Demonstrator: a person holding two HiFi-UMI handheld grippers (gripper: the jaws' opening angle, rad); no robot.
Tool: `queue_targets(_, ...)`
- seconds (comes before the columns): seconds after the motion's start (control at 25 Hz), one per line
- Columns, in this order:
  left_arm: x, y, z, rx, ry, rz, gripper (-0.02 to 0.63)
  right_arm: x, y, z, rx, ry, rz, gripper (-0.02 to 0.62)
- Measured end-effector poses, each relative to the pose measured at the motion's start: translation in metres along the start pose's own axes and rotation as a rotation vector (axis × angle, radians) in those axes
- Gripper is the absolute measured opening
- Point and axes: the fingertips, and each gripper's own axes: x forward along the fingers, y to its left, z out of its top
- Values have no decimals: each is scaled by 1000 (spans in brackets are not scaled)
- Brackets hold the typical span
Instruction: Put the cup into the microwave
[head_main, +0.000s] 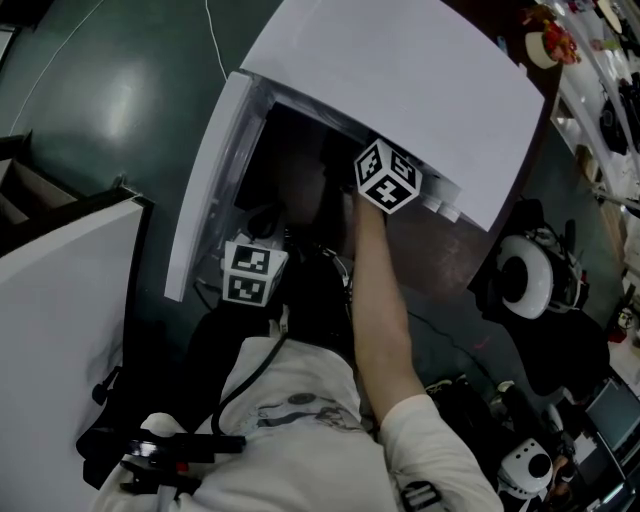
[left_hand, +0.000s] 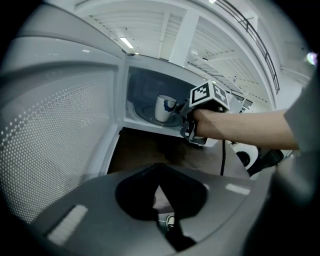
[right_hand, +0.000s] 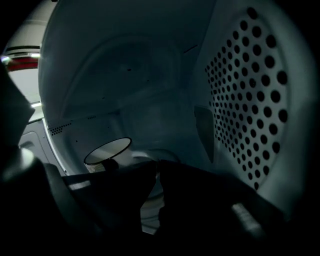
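White enamel cup with a dark rim is upright on the glass turntable, inside the white microwave. The placing looks done.

Right gripper is reaching into the cavity. Its jaws are drawn together on nothing, and the cup sits just beside them on their left, apart from them as far as the dark view shows.

Left gripper is low, outside over the brown bench, jaws clenched and empty. The perforated door is wide open.

Risks:
- Pulling out on a line that drifts left would clip the cup or its blue handle, then tip or drag it off the turntable.
- The cavity is tight, and drifting right hits the perforated wall.
- Door isn't shut yet.
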Motion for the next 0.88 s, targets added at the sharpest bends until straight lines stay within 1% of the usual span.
queue_targets(0.16, 2, 0, 0, 0, -2, -6, 0, 1, 0, -1, -12, -17, -8, 29)
queue_targets(0.36, 2, -3, 1, 2, -3, -11, 0, 0, 1, -1, -26, -19, 7, 35)
queue_targets(0.44, 2, -4, 1, 2, -2, -13, 0, 0, 2, -3, -26, -5, 21, 51)
queue_targets(0.52, 2, -4, 1, 3, -2, -14, 0, 0, 4, -8, -31, 14, 37, 92)
queue_targets(0.72, 2, -5, 0, 5, -5, -19, 0, -9, 11, -23, -62, 53, 67, 103)
queue_targets(0.88, -1, -4, 3, 6, -16, -29, 0, -25, 19, -36, -96, 85, 95, 98)
